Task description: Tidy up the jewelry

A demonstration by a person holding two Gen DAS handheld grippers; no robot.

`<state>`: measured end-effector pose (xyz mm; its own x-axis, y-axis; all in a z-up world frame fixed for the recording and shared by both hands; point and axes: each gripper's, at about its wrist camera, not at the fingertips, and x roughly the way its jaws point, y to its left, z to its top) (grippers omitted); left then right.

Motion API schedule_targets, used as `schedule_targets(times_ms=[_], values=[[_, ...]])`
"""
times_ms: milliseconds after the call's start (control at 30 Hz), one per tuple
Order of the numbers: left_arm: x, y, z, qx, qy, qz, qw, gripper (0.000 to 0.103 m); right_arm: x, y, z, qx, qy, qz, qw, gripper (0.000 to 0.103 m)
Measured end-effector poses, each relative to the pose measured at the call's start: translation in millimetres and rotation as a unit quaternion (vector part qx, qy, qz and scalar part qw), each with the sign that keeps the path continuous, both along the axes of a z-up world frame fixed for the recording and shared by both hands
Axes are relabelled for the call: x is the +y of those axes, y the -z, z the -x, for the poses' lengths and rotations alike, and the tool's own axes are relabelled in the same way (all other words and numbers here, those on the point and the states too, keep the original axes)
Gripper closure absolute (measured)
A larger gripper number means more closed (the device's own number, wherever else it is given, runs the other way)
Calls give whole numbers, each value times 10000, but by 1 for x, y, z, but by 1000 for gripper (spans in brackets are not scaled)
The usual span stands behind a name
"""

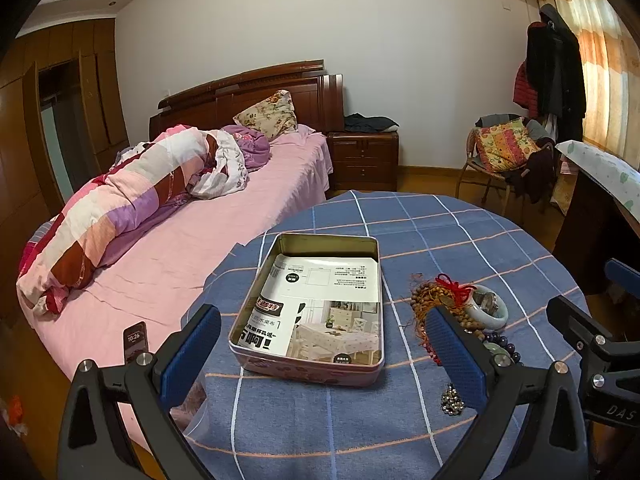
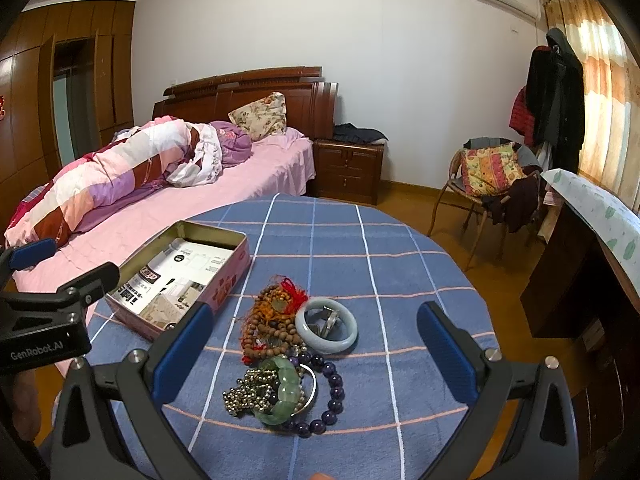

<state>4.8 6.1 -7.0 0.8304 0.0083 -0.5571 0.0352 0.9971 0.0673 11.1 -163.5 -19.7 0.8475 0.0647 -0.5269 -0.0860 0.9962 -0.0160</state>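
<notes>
Plainly, nothing had been sorted yet: the tin (image 1: 308, 304) on the blue checked tablecloth (image 2: 360, 240) held only a printed paper sheet (image 1: 320, 312) lining its bottom, and no piece of jewelry lay inside it. All the jewelry sat in one tangled heap (image 2: 288, 356) just right of the tin. In the heap were a brown wooden bead string with a red knot (image 2: 272, 320), a pale jade bangle (image 2: 326, 326) on the heap's far side from the camera, a green bead bracelet (image 2: 282, 392), a dark purple bead bracelet (image 2: 328, 392) and a silvery bead cluster (image 2: 244, 392) at the near edge. By my judgement the whole job remained.

The tin was a rectangle whose long axis ran from the near edge of the table toward the bed (image 1: 200, 232), open side up.

The left gripper (image 1: 324, 344) hovered spread wide before the tin, holding nothing. The right gripper (image 2: 312, 344) was likewise spread, empty, framing the heap.
</notes>
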Motion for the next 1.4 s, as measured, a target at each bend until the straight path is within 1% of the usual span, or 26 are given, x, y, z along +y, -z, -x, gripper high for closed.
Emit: schedule_targets(times_ms=[967,1000,1400], values=[[4,2,0,-14,-75,8,10000,1,1,16,2,142,-6,-1,9999,0],[4,2,0,-15,-75,8,10000,1,1,9,-4,119,-8,8,9999,0],[7,3,0,-6,-98,18,10000,1,2,12,-3,143,-11,9,9999,0]])
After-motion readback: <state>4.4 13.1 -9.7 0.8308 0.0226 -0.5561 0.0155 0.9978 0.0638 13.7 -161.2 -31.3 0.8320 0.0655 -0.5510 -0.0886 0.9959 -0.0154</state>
